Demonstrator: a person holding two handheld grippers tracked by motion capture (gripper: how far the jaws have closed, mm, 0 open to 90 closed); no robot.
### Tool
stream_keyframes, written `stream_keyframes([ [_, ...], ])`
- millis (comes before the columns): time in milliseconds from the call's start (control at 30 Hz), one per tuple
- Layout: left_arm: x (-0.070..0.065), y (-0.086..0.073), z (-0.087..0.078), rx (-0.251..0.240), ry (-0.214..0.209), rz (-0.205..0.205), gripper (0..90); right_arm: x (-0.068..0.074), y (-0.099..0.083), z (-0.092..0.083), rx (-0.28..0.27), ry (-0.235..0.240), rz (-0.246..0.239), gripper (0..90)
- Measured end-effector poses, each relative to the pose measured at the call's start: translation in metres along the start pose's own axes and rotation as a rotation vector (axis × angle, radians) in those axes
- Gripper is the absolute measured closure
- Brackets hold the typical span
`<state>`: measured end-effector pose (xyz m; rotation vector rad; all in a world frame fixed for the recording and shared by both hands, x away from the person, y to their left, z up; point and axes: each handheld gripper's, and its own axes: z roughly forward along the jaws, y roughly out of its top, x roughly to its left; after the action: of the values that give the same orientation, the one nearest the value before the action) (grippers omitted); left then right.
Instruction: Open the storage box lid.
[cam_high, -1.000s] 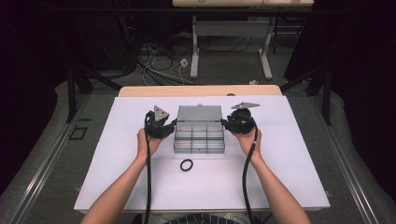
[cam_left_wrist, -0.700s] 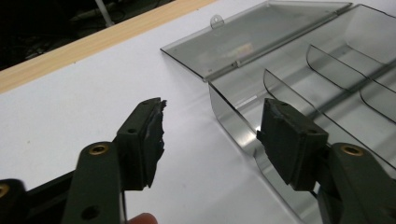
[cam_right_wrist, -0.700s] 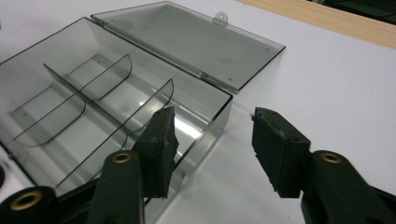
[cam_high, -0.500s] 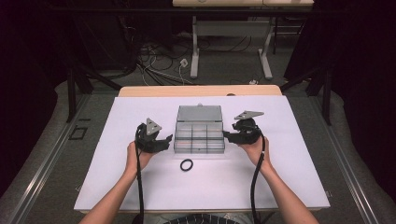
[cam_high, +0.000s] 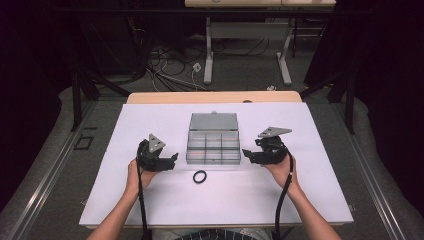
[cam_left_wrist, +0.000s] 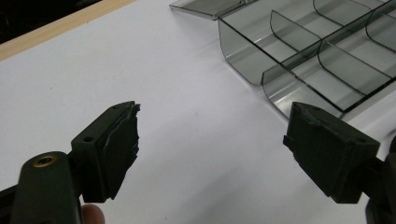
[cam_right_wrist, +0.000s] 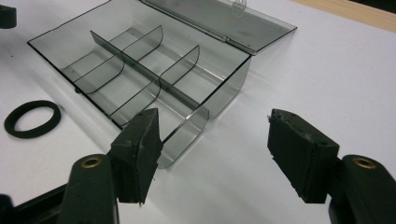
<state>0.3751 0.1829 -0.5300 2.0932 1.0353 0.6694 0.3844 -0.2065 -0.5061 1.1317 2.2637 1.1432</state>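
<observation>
Smoky plastic organiser box (cam_high: 213, 145), lid open, compartments empty

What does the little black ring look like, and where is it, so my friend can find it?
Start at the big white table cover, then find the clear smoky compartment box lying open in the middle. Just in front of the box, on the person's side, lies the black ring, flat and alone between the two hand-held grippers. It is the only small round hoop there.

Even overhead light brightens my white counter (cam_high: 150, 200) while the room behind stays dark. Ahead of my jaws, the clear box (cam_right_wrist: 154, 70) glints softly; shadows are faint, the jaws close-up slightly soft.
</observation>
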Motion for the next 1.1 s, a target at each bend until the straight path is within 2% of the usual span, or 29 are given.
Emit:
stream_keyframes([
  [200, 0.001, -0.006, -0.009, 0.027, -0.018, 0.005, 13.1, 0.002, -0.011, -0.01, 0.01, 0.008, -0.001, 30.7],
  [367, 0.0, -0.014, -0.018, 0.041, -0.025, 0.015, 9.4, 0.006, -0.019, -0.012, 0.035, 0.026, -0.006, 28.1],
  [467, -0.001, -0.019, -0.023, 0.043, -0.022, 0.012, 7.9, 0.009, -0.022, -0.013, 0.046, 0.041, -0.014, 26.0],
  [600, -0.001, -0.022, -0.03, 0.053, -0.008, 0.028, 6.7, 0.014, -0.026, -0.014, 0.052, 0.065, -0.021, 22.8],
  [700, -0.002, -0.027, -0.033, 0.048, -0.01, 0.019, 6.1, 0.019, -0.029, -0.016, 0.079, 0.081, -0.028, 20.3],
  [733, -0.002, -0.027, -0.034, 0.055, -0.004, 0.029, 5.7, 0.02, -0.03, -0.015, 0.078, 0.086, -0.028, 19.5],
  [800, -0.002, -0.03, -0.035, 0.056, -0.011, 0.017, 4.9, 0.022, -0.032, -0.016, 0.091, 0.095, -0.04, 18.1],
  [900, -0.003, -0.035, -0.037, 0.063, 0.005, 0.029, 4.0, 0.025, -0.032, -0.016, 0.099, 0.112, -0.039, 16.4],
  [1100, -0.003, -0.044, -0.044, 0.06, -0.016, -0.001, 3.1, 0.034, -0.032, -0.013, 0.115, 0.141, -0.06, 15.0],
])
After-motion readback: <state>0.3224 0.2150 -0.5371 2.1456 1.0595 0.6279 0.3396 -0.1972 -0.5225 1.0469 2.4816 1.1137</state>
